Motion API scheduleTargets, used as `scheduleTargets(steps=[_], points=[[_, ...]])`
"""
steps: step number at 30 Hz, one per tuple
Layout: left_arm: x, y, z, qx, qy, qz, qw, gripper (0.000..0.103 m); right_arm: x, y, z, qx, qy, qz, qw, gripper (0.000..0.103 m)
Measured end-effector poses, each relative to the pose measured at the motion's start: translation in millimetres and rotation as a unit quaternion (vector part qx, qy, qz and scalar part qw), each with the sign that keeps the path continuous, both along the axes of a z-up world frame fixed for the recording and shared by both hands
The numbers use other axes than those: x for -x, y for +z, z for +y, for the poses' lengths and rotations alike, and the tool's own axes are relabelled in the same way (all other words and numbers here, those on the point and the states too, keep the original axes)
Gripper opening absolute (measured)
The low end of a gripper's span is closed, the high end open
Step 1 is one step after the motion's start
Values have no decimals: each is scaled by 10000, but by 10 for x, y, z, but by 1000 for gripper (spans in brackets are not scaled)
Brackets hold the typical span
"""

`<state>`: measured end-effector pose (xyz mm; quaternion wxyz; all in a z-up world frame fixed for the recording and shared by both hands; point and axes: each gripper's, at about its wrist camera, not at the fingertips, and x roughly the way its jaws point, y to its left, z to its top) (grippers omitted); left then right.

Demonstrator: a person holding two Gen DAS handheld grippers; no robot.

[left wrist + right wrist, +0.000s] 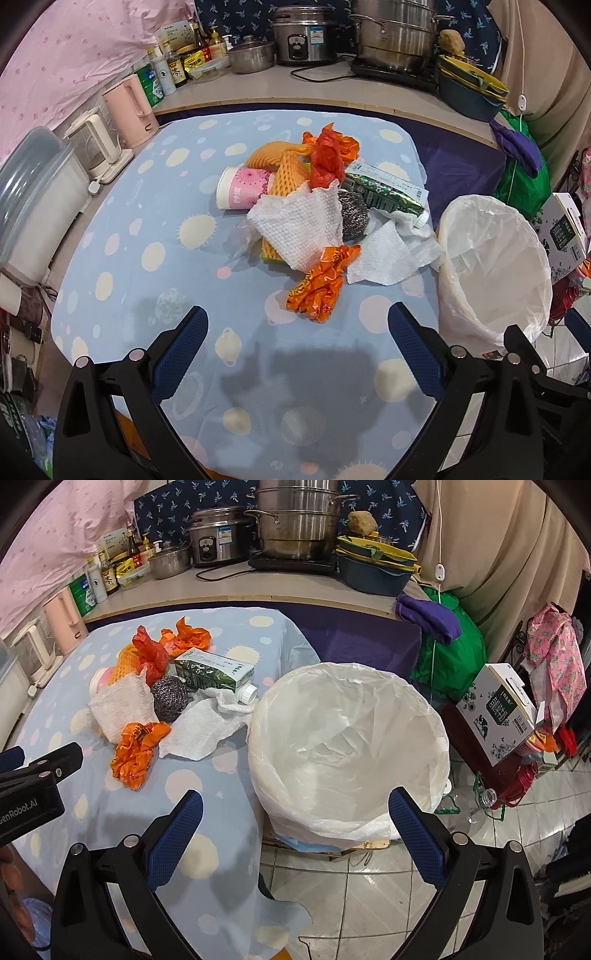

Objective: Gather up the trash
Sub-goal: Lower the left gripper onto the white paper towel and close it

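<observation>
Home kitchen, rice cooker [303,37], steamer pots [397,35], condiment bottles [176,68]

Colours on the table

Pale blue tablecloth [122,280] with cream and pink dots; orange wrapper [319,284], white paper towel [299,225], green carton [384,190], pink cup [242,188], white-lined bin [347,746].

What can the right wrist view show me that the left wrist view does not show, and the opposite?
Only the right wrist view shows the tiled floor, a clear bottle lying on it, and the pink patterned cloth at the far right.

Only the left wrist view shows the grey-lidded container at the left edge and the whole pink paper cup.

Both show the trash pile with the green carton, steel scourer and orange wrapper, and the lined bin. Both hand-held grippers are open and empty: left, right.
</observation>
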<state>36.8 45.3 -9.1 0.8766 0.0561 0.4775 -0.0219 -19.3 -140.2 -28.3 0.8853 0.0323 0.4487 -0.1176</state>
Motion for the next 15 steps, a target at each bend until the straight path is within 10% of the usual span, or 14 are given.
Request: scheduleTargets(steps=[15], points=[[-660, -535, 390, 346, 176, 283, 9988, 94, -547, -323, 226, -96, 236, -150, 9996, 92]])
